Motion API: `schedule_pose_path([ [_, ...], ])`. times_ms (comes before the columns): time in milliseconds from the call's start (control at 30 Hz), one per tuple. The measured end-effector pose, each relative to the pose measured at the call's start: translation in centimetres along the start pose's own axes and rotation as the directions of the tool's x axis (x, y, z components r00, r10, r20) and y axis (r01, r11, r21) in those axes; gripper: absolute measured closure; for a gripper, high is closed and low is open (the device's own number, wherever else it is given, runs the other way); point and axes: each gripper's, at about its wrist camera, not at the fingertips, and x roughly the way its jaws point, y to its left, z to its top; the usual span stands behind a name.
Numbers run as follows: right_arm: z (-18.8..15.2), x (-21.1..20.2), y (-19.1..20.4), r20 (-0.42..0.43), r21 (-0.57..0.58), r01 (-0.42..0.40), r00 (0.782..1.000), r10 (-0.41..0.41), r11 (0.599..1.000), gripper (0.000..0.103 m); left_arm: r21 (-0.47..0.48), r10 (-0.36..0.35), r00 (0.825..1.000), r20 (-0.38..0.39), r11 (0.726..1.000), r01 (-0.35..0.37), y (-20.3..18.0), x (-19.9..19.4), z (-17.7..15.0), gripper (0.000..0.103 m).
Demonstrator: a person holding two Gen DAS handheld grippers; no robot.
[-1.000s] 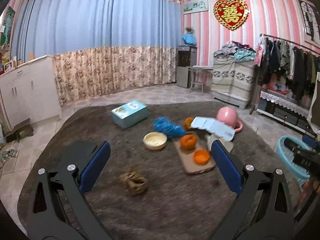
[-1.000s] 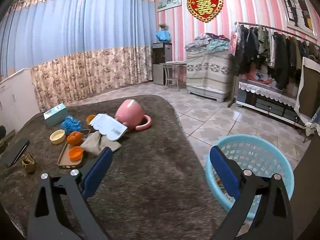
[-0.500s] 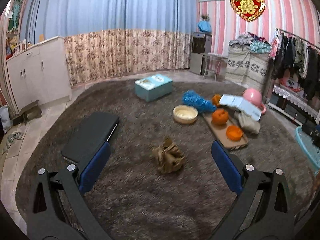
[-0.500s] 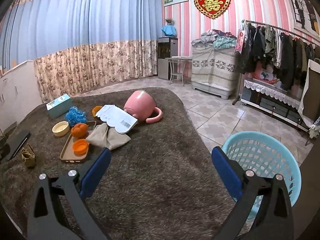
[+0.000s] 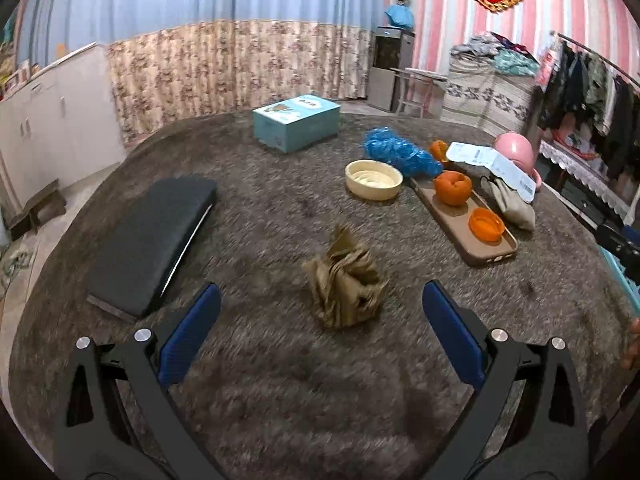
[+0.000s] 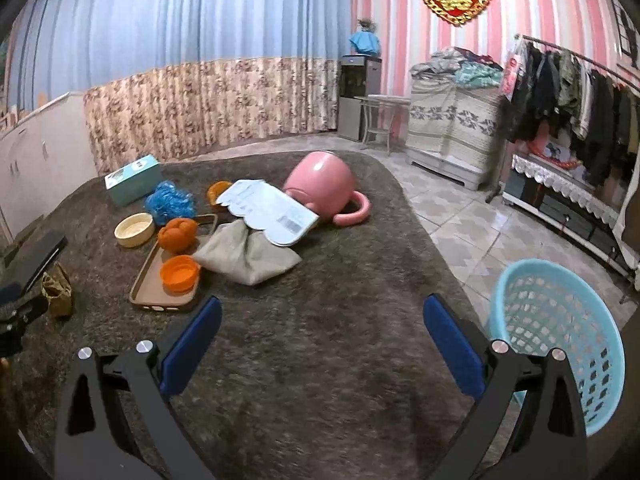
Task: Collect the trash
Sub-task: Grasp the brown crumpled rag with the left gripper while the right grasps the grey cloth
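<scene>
Jaws (wide apart) nearer crumpled paper (image 5: 344, 282)

You see a shaggy, matt grey-brown carpet (image 5: 280, 208) under a crumpled brown paper wad (image 5: 344, 284). The pink mug (image 6: 320, 184) looks glossy and smooth, the basket (image 6: 560, 320) perforated pale-blue plastic, the floor tiles (image 6: 460, 224) shiny, the beige cloth (image 6: 244, 256) soft and matt.

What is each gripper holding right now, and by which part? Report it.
Nothing is held. The left gripper is open, with the crumpled brown paper on the rug between and ahead of its fingers, ungripped. The right gripper is open over bare rug.
</scene>
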Motion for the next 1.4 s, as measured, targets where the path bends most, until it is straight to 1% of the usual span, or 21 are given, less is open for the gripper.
schedule_pose_path([
  [67, 0.0, 0.4, 0.9, -0.007, -0.023, -0.004, 1.000, 0.004, 1.000, 0.004, 0.022, -0.003, 1.000, 0.005, 1.000, 0.003, -0.4, 0.5, 0.3, 0.006],
  [100, 0.1, 0.6, 1.4, -0.013, -0.034, -0.007, 1.000, 0.006, 0.999, 0.004, 0.030, -0.003, 1.000, 0.006, 1.000, 0.003, -0.5, 0.7, 0.4, 0.009],
  [133, 0.1, 0.8, 1.9, -0.020, -0.045, -0.013, 1.000, 0.012, 0.999, 0.004, 0.042, -0.014, 1.000, 0.002, 0.999, 0.014, -0.7, 1.0, 0.6, 0.016],
  [167, 0.1, 1.0, 2.2, -0.029, -0.057, -0.018, 0.999, 0.016, 0.998, 0.004, 0.048, -0.021, 1.000, -0.006, 0.999, 0.022, -0.9, 1.3, 0.6, 0.019],
  [233, 0.1, 1.7, 3.1, -0.056, -0.095, -0.012, 0.998, 0.007, 0.995, 0.004, 0.059, -0.038, 0.999, -0.035, 0.997, 0.040, -1.1, 2.0, 0.6, 0.034],
  [333, 0.6, 3.1, 3.6, -0.092, -0.112, -0.021, 0.996, 0.011, 0.994, 0.004, 0.070, -0.058, 0.996, -0.062, 0.996, 0.062, -1.4, 2.7, 0.4, 0.048],
  [367, 0.8, 3.6, 3.6, -0.104, -0.104, -0.034, 0.994, 0.024, 0.994, 0.004, 0.073, -0.060, 0.996, -0.061, 0.995, 0.065, -1.5, 2.8, 0.3, 0.051],
  [433, 1.2, 4.2, 3.6, -0.110, -0.092, -0.044, 0.993, 0.034, 0.995, 0.004, 0.069, -0.067, 0.996, -0.058, 0.995, 0.071, -1.4, 2.9, 0.2, 0.059],
  [600, 2.4, 6.0, 4.3, -0.120, -0.091, -0.066, 0.991, 0.055, 0.994, 0.005, 0.067, -0.089, 0.994, -0.063, 0.993, 0.093, -1.3, 2.6, 0.6, 0.063],
  [667, 2.6, 6.9, 4.9, -0.129, -0.112, -0.069, 0.990, 0.055, 0.991, 0.007, 0.071, -0.100, 0.994, -0.040, 0.992, 0.102, -1.1, 2.2, 1.5, 0.063],
  [733, 2.7, 7.9, 5.4, -0.150, -0.125, -0.078, 0.987, 0.059, 0.989, 0.021, 0.083, -0.083, 0.997, 0.003, 0.993, 0.082, -0.9, 1.8, 2.7, 0.063],
  [800, 2.6, 9.2, 5.5, -0.192, -0.115, -0.116, 0.977, 0.093, 0.987, 0.025, 0.088, -0.063, 0.997, 0.033, 0.994, 0.060, -0.7, 1.8, 4.0, 0.063],
  [867, 2.4, 9.9, 5.7, -0.214, -0.114, -0.136, 0.971, 0.109, 0.984, 0.038, 0.075, -0.046, 0.997, 0.054, 0.996, 0.042, -0.2, 2.1, 5.4, 0.063],
  [933, 2.4, 10.1, 5.9, -0.228, -0.112, -0.175, 0.963, 0.146, 0.978, 0.063, 0.065, -0.038, 0.997, 0.070, 0.997, 0.033, 0.0, 2.3, 6.5, 0.063],
  [967, 2.4, 9.9, 5.9, -0.217, -0.114, -0.188, 0.963, 0.161, 0.975, 0.069, 0.063, -0.033, 0.996, 0.078, 0.998, 0.029, 0.0, 2.3, 6.9, 0.063],
  [1000, 2.5, 9.5, 5.9, -0.205, -0.123, -0.188, 0.966, 0.160, 0.975, 0.078, 0.062, -0.030, 0.996, 0.084, 0.998, 0.025, -0.2, 2.4, 7.3, 0.063],
  [1033, 2.6, 9.3, 6.0, -0.193, -0.131, -0.184, 0.968, 0.157, 0.974, 0.085, 0.060, -0.031, 0.995, 0.089, 0.998, 0.026, -0.4, 2.3, 7.7, 0.063],
  [1067, 2.7, 8.8, 5.9, -0.181, -0.135, -0.187, 0.970, 0.161, 0.973, 0.086, 0.056, -0.034, 0.995, 0.093, 0.998, 0.029, -0.6, 2.2, 7.9, 0.063],
  [1100, 2.7, 8.3, 5.8, -0.174, -0.136, -0.195, 0.970, 0.171, 0.971, 0.092, 0.052, -0.035, 0.995, 0.097, 0.998, 0.030, -0.9, 2.1, 8.1, 0.063],
  [1267, 2.1, 5.4, 5.3, -0.154, -0.163, -0.208, 0.971, 0.184, 0.964, 0.093, 0.048, -0.061, 0.992, 0.112, 0.997, 0.055, -2.2, 0.9, 8.0, 0.063],
  [1400, 1.4, 2.7, 3.8, -0.151, -0.157, -0.218, 0.969, 0.195, 0.963, 0.093, 0.057, -0.085, 0.989, 0.123, 0.995, 0.079, -3.4, -0.3, 7.7, 0.063],
])
